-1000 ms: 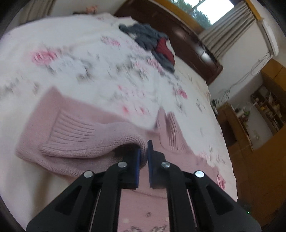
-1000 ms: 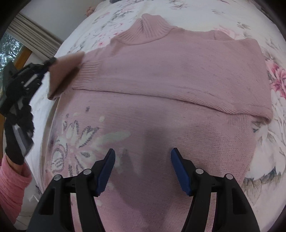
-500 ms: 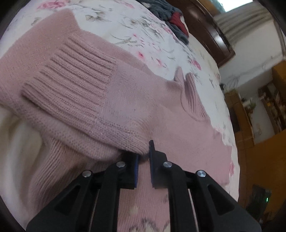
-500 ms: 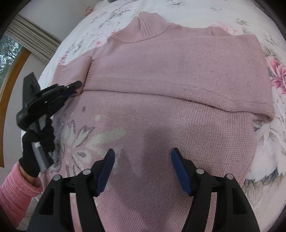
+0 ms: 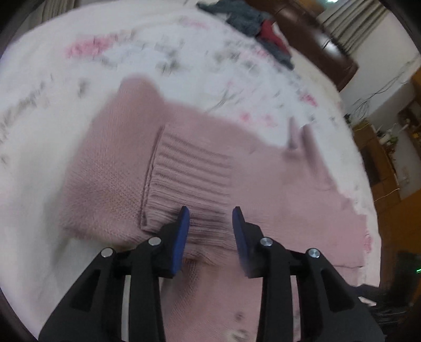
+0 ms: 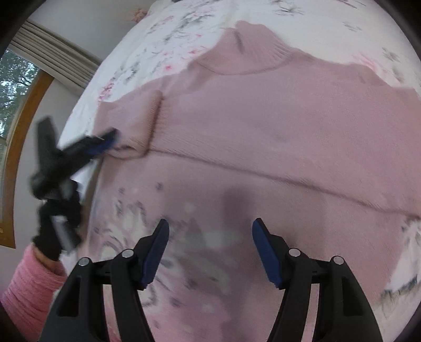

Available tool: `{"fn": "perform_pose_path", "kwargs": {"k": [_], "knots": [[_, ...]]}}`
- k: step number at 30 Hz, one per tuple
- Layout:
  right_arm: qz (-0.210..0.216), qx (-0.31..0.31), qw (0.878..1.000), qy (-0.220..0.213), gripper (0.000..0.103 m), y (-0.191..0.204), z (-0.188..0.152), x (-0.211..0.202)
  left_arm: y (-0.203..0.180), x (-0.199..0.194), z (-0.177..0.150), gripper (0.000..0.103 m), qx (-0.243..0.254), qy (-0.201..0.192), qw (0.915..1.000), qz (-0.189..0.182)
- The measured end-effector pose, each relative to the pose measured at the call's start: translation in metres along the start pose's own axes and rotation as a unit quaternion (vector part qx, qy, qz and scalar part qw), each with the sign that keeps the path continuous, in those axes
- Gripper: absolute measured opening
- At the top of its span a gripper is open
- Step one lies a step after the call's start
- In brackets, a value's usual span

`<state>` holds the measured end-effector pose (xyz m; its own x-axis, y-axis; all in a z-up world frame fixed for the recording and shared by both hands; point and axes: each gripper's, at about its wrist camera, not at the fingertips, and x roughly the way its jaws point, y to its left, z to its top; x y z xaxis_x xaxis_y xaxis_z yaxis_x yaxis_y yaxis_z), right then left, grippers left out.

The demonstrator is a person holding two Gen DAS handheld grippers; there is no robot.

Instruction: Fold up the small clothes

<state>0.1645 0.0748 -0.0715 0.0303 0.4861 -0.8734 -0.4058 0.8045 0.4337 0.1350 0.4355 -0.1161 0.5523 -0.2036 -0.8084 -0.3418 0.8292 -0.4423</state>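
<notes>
Left wrist view: the left gripper [image 5: 210,223], jaws parted and empty, hovers over the ribbed cuff [image 5: 189,176] lying on the pink sweater [image 5: 289,200]. Right wrist view: the right gripper [image 6: 210,250], released, waits above the sweater's front on the floral bedspread [image 6: 158,39]; sleeves folded in, body fold remains

A white bedspread [image 5: 110,65] printed with pink and grey flowers covers the bed. A heap of grey and red clothes [image 5: 252,23] lies near the dark wooden headboard [image 5: 323,50]. Curtains [image 5: 350,18] hang beyond; wooden cabinets [image 5: 394,168] line the wall.
</notes>
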Motion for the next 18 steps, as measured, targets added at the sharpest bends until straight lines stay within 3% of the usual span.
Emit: {"fn": "perform_pose_path", "kwargs": {"k": [3,7,13,15,18], "knots": [[0.001,-0.013,1.0,0.001,0.066,0.018,0.016,0.002,0.002,0.003,-0.001,0.031,0.01,-0.003,0.9999,-0.004],[0.004,-0.028,1.0,0.004,0.066,0.044,0.042,0.012,0.007,-0.024,0.004,0.033,-0.011,-0.021,0.9992,-0.031],[0.051,-0.01,0.998,0.025,0.068,0.072,0.097,0.058,0.029,-0.079,0.015,0.043,-0.022,-0.081,0.9964,-0.016],[0.053,0.006,0.998,0.036,0.068,0.075,0.112,0.081,0.037,-0.089,0.017,0.045,-0.023,-0.083,0.9962,-0.007],[0.088,0.035,0.994,0.06,0.064,0.076,0.124,0.11,0.045,-0.095,0.018,0.045,-0.019,-0.083,0.9963,0.001]]}}
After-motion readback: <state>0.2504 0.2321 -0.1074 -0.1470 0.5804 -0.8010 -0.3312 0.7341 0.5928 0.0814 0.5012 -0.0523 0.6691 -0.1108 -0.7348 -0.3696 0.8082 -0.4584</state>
